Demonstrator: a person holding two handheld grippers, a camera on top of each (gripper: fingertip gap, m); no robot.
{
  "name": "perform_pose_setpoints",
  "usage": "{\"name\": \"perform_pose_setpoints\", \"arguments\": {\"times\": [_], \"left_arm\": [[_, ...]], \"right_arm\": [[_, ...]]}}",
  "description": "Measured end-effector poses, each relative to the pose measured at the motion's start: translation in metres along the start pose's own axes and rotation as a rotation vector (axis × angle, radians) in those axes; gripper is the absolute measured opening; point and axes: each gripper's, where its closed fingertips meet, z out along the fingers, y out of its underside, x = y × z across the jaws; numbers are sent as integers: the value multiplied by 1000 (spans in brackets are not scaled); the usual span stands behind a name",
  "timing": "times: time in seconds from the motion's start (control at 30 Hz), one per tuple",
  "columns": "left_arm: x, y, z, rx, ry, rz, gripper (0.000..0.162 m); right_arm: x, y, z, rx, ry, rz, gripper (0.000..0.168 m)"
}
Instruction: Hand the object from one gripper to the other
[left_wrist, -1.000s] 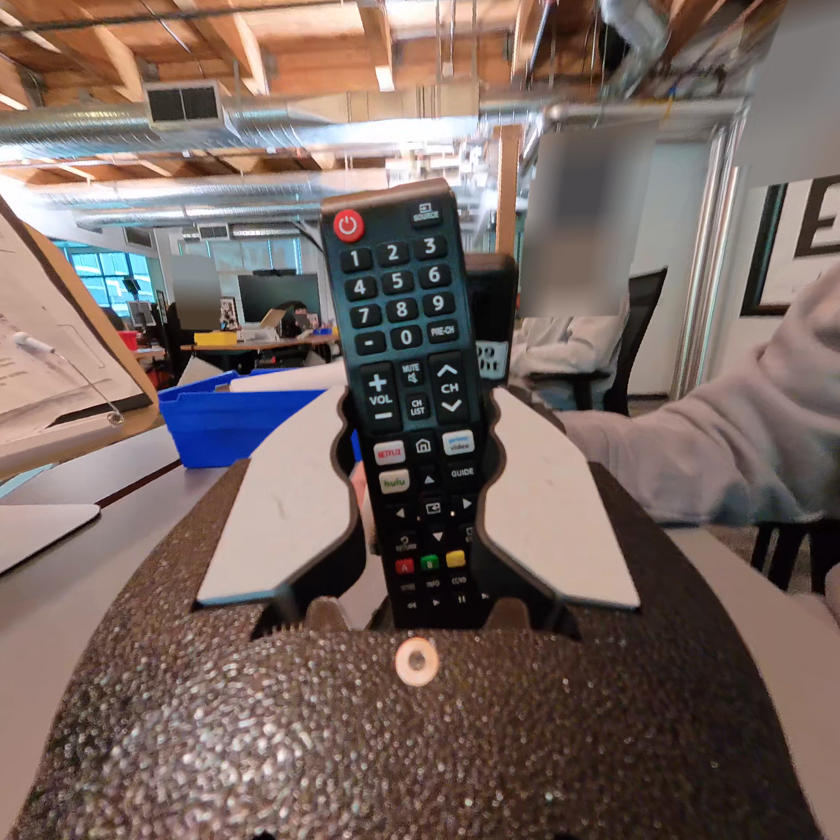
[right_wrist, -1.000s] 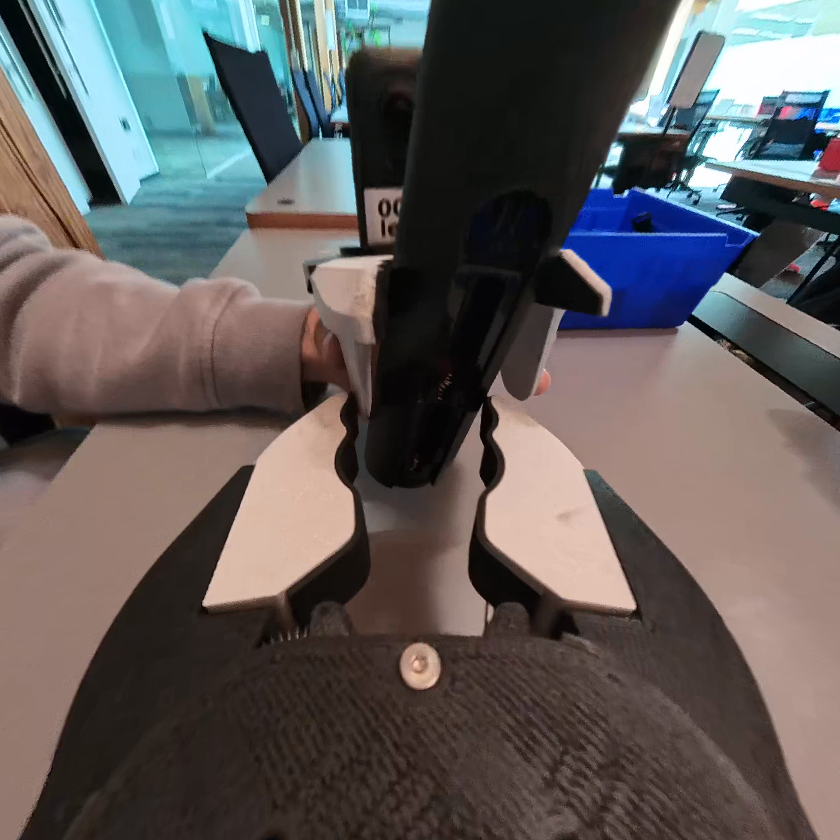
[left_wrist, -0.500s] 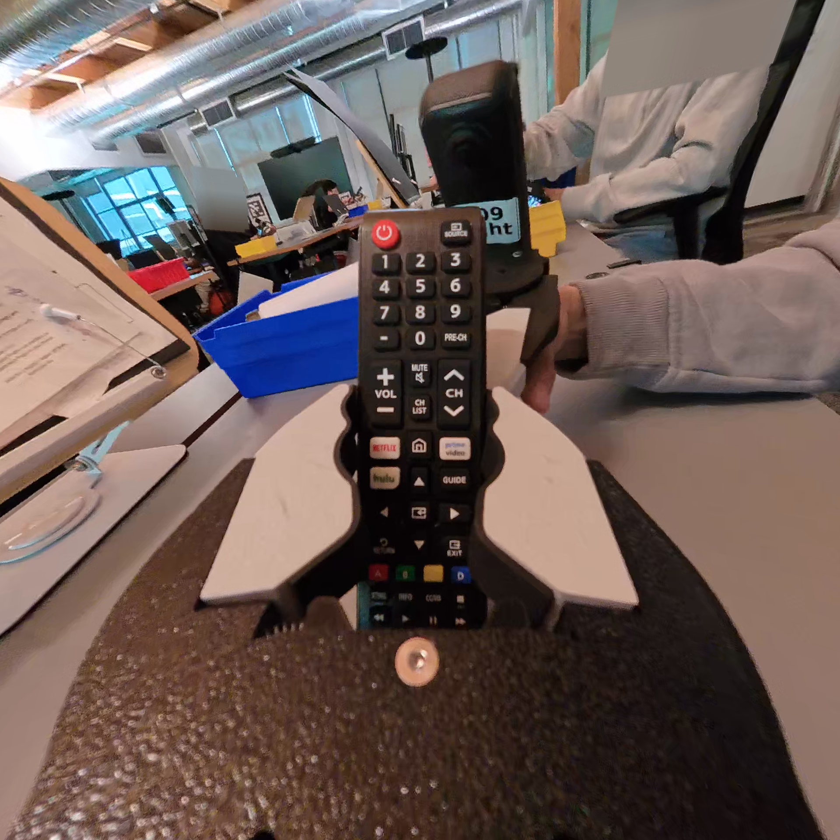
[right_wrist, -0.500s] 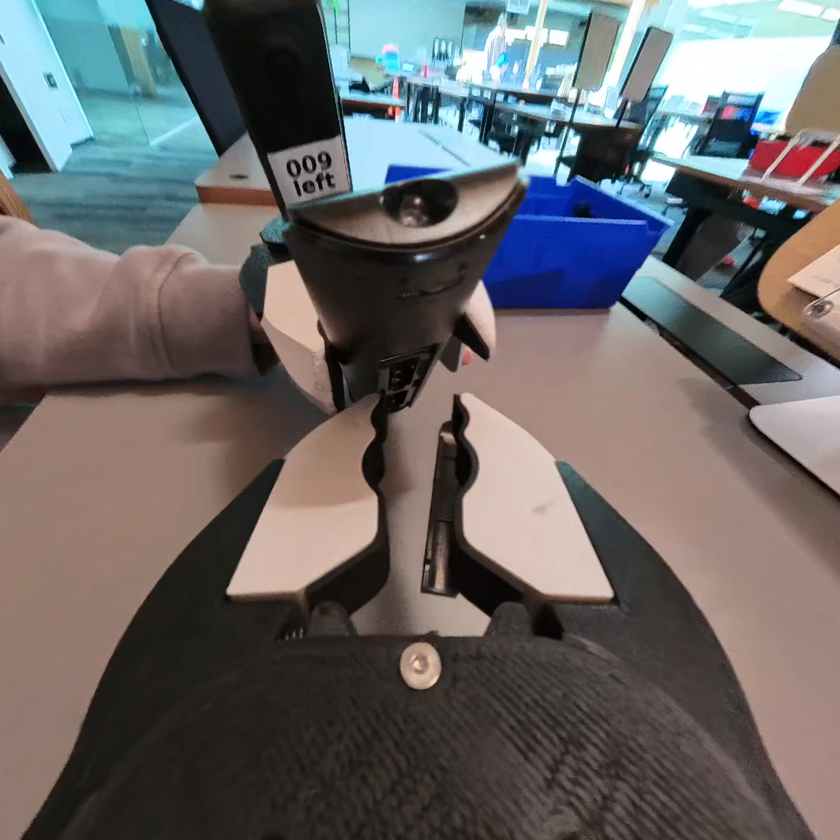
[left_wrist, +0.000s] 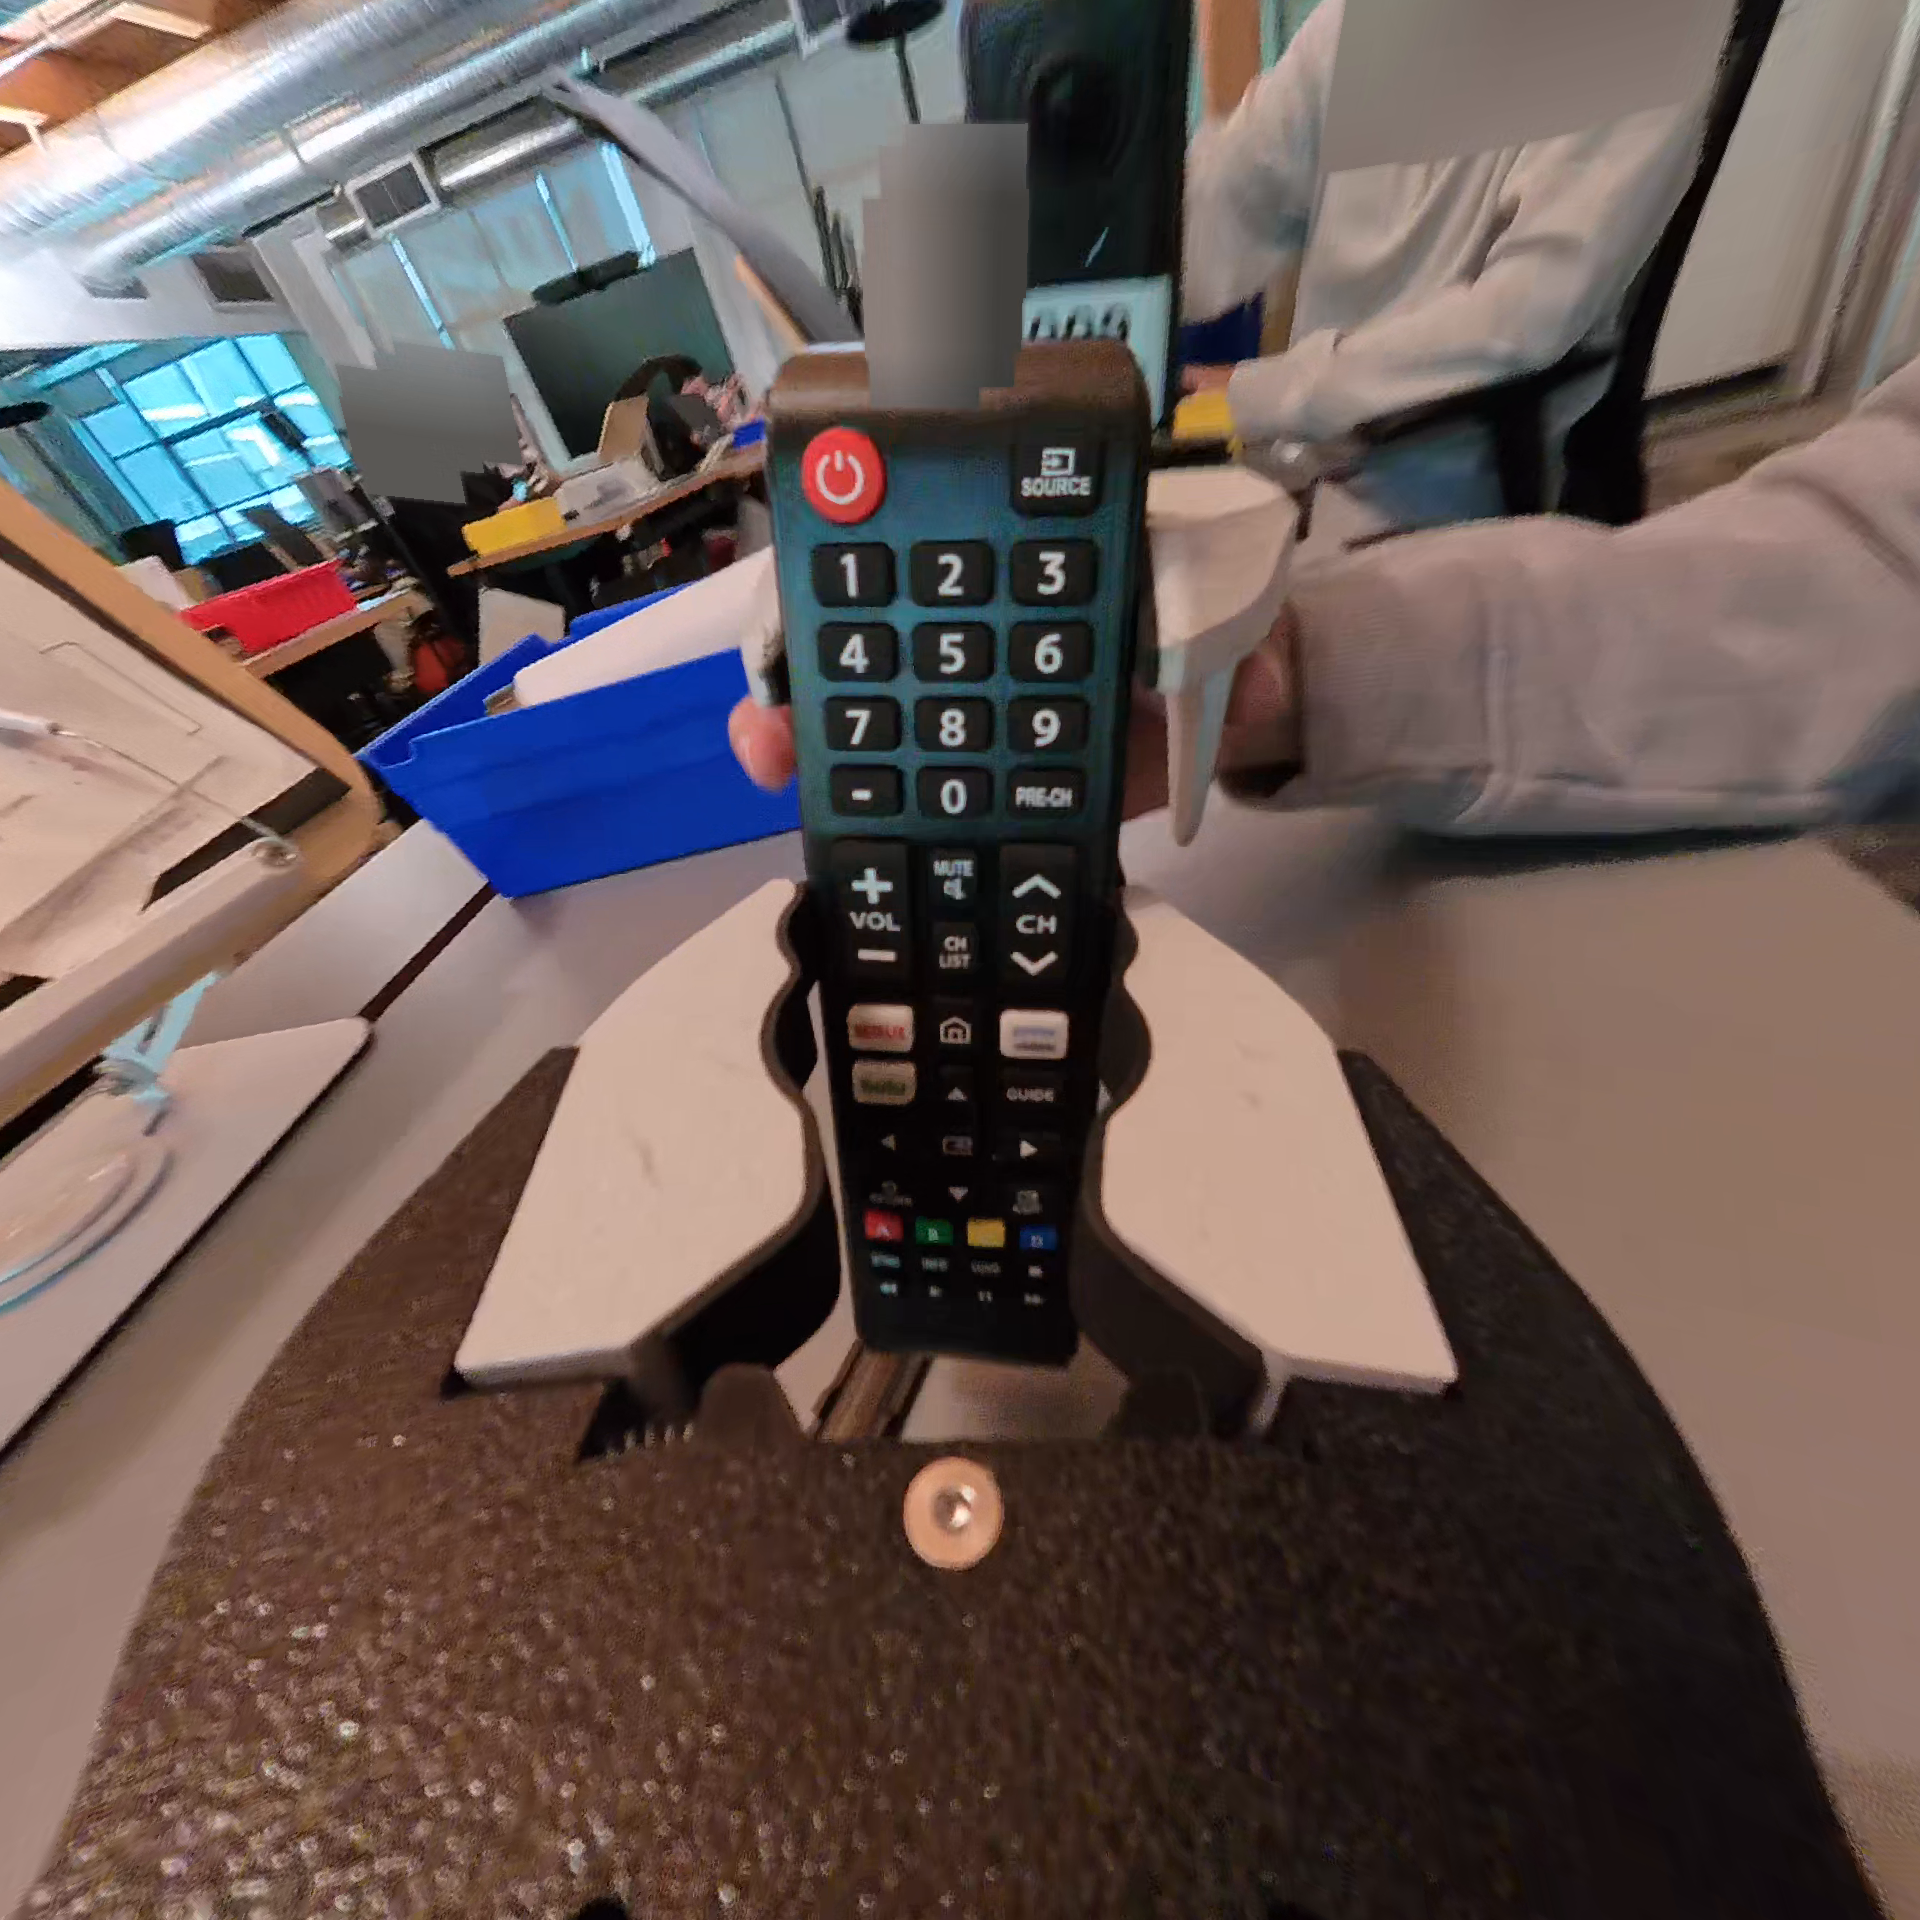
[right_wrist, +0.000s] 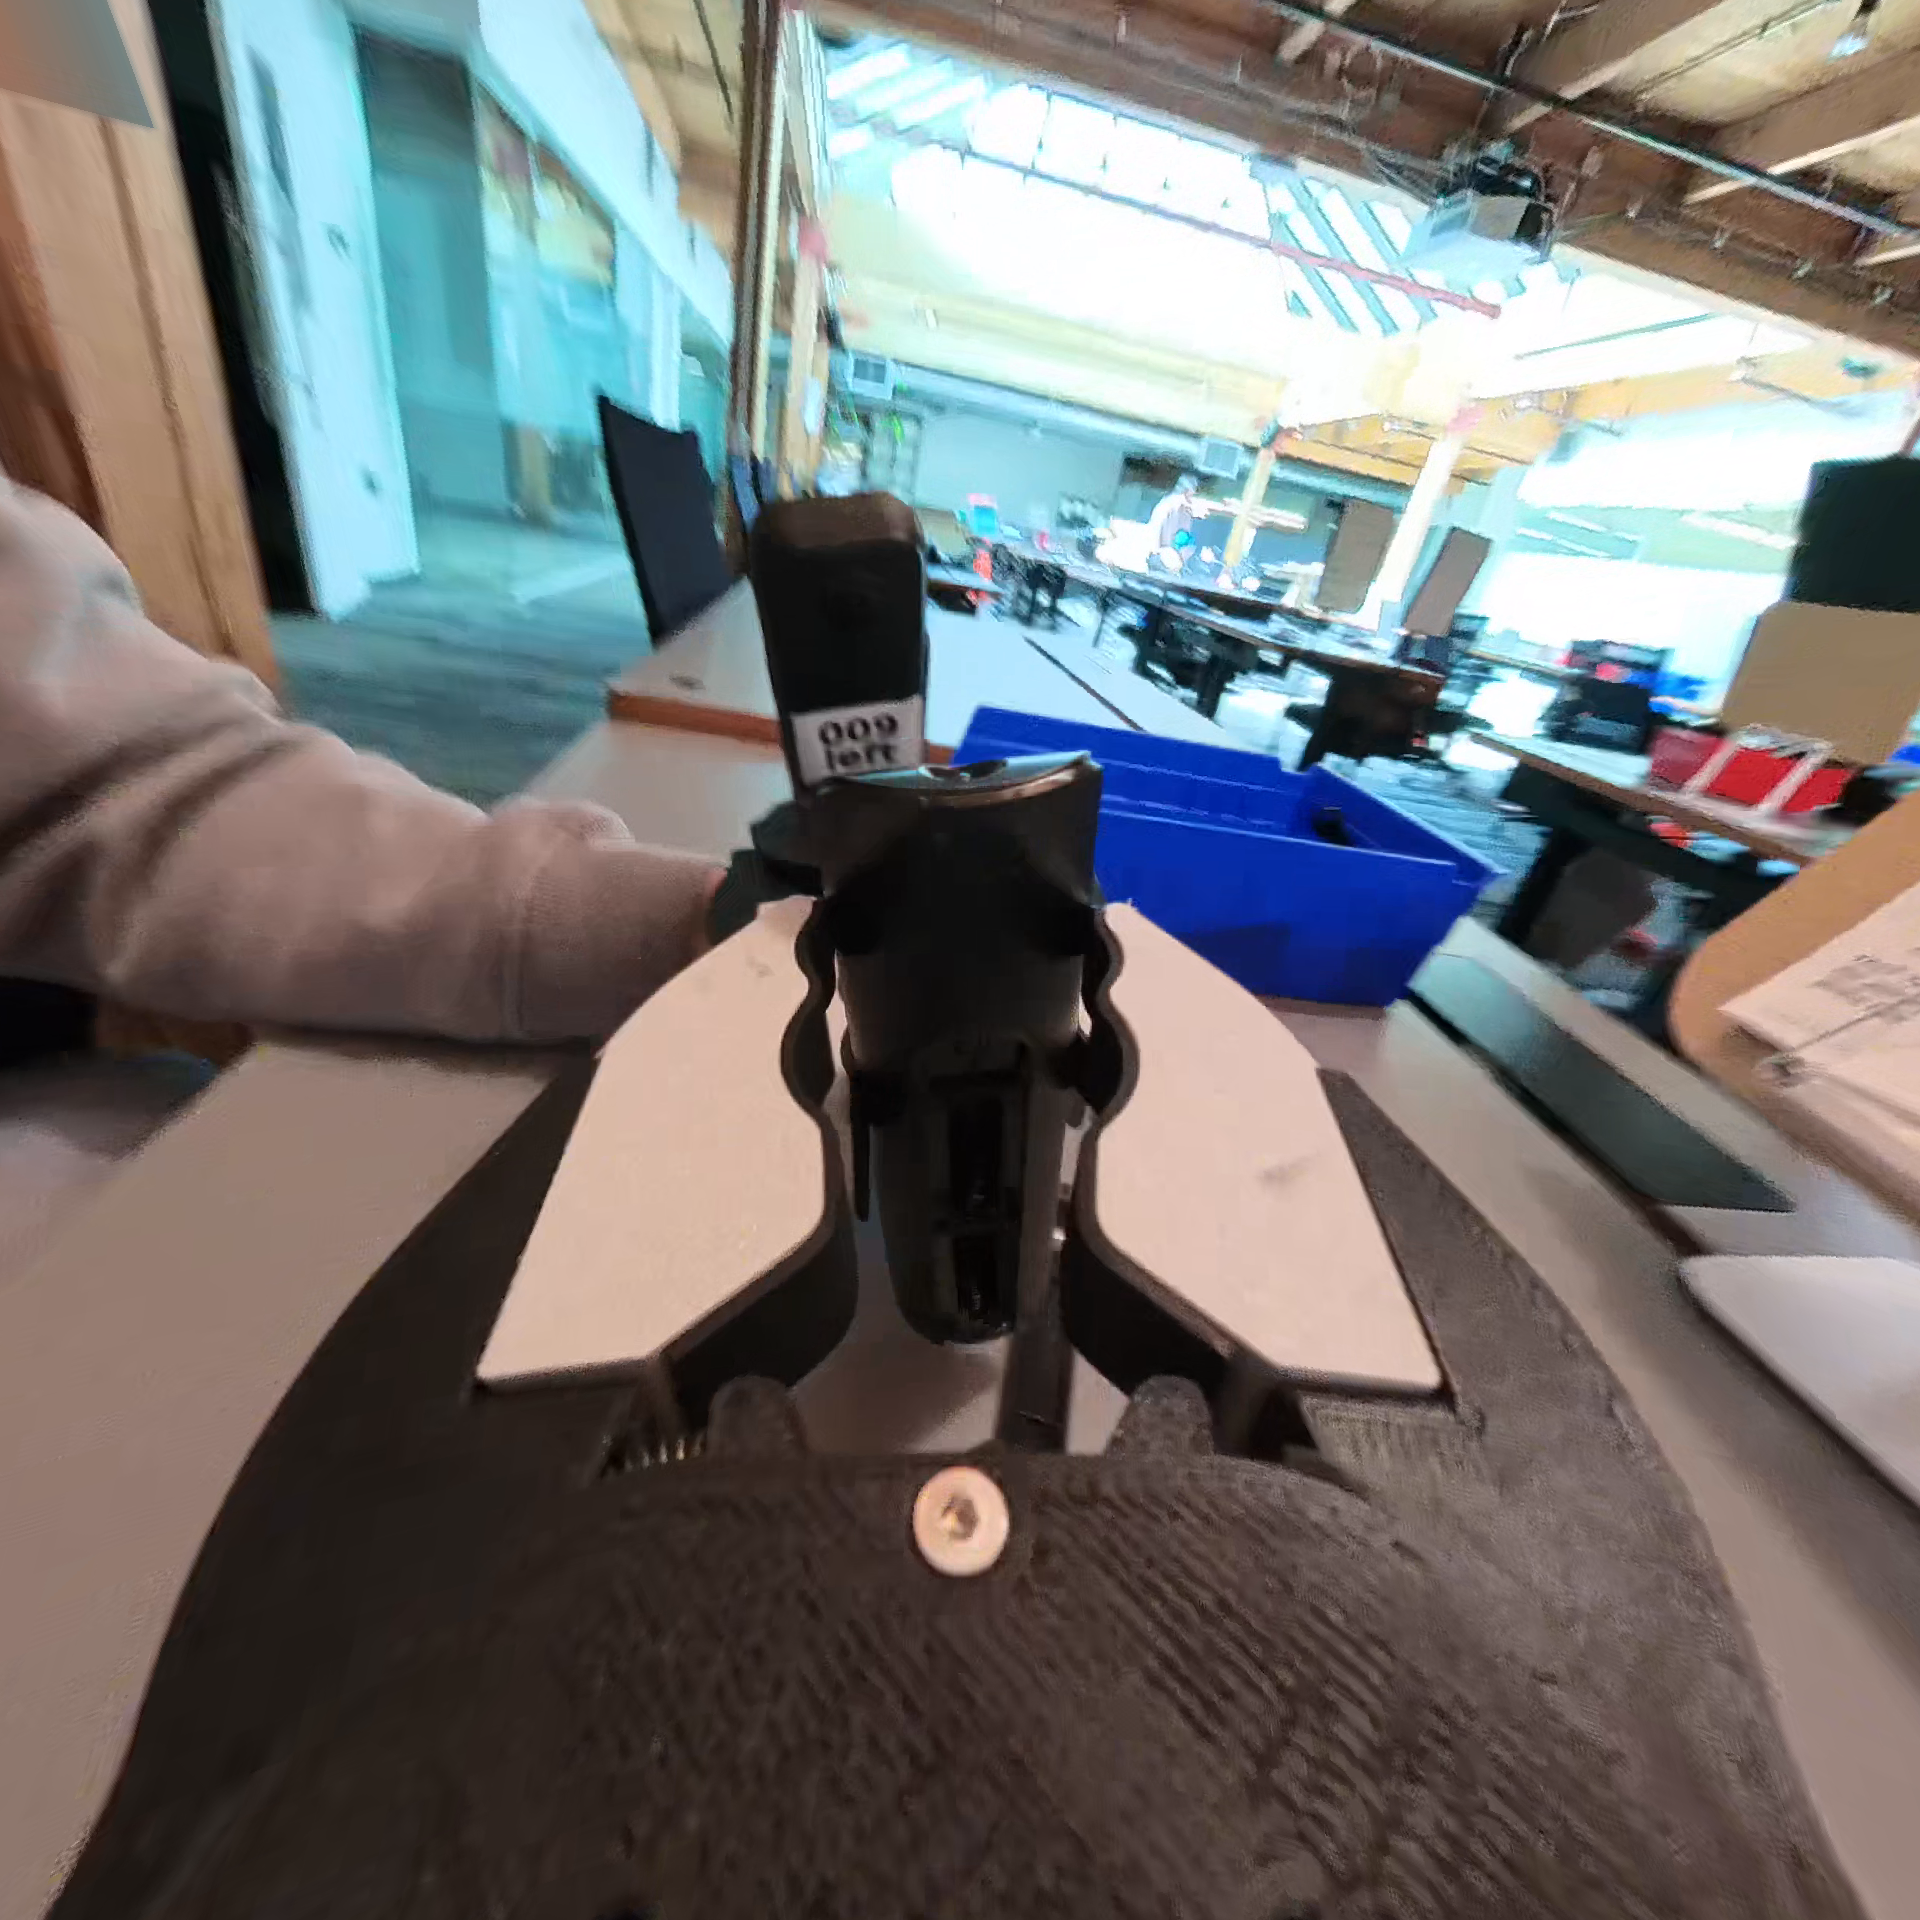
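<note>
A black TV remote (left_wrist: 951, 727) stands tilted up between both grippers above the grey table (left_wrist: 1558, 1039). My left gripper (left_wrist: 956, 914) is shut on its lower half, buttons facing that camera. The white fingers (left_wrist: 1216, 623) of the right gripper flank its number keys. In the right wrist view the remote's back (right_wrist: 956, 1039) shows, with an open battery bay. My right gripper (right_wrist: 956, 914) is shut on the remote, both fingers against its sides. The left gripper's camera post (right_wrist: 842, 644) rises behind the remote.
A blue bin (left_wrist: 582, 769) stands on the table beyond the grippers; it also shows in the right wrist view (right_wrist: 1247, 894). A wooden stand with papers (left_wrist: 125, 748) is at the table's side. Grey sleeves (left_wrist: 1610, 665) hold the grippers. A person sits behind. Across from one pair of fingers to the other is roughly 5 cm.
The right gripper has come in and closed around the remote's upper half; before it was apart from it. The remote's bottom end has slid a little forward out of my left gripper.
</note>
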Motion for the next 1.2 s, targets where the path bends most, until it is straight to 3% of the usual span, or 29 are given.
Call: {"name": "perform_pose_setpoints", "arguments": {"times": [0.03,0.1,0.13,0.2,0.33,0.43,0.57,0.63,0.73,0.83,0.93,1.0,1.1,1.17,1.2], "left_arm": [[-2,1,1,-27,-33,23,52],[-5,2,3,-61,-67,33,82],[-7,2,3,-68,-83,13,89],[-9,-2,0,-36,-75,-55,94],[-31,-14,-10,26,-190,-161,79],[-44,-20,-12,92,-241,-331,57],[-40,-2,-7,15,-213,-362,47],[-39,0,-7,-9,-207,-343,34],[-45,-4,-14,37,-203,-425,22],[-56,-6,-24,134,-198,-580,22],[-69,-4,-39,245,-158,-811,22],[-73,2,-46,284,-102,-952,22],[-68,18,-46,221,-32,-1081,22],[-66,24,-44,194,-20,-1104,22],[-66,26,-45,191,-17,-1110,22]], "right_arm": [[1,2,1,-37,34,-75,46],[10,7,3,-145,147,-240,46],[17,11,3,-207,210,-329,46],[31,18,2,-328,354,-521,46],[60,30,-8,-596,609,-889,46],[64,42,-5,-721,641,-1043,46],[60,47,4,-754,642,-1111,46],[62,49,3,-761,636,-1110,46],[60,44,-3,-633,599,-1056,46],[72,38,-22,-538,632,-939,61],[86,44,-43,-560,646,-879,66],[89,50,-50,-570,627,-834,65],[89,59,-53,-624,584,-869,61],[84,71,-51,-686,508,-880,44],[83,73,-51,-694,500,-872,44]]}}
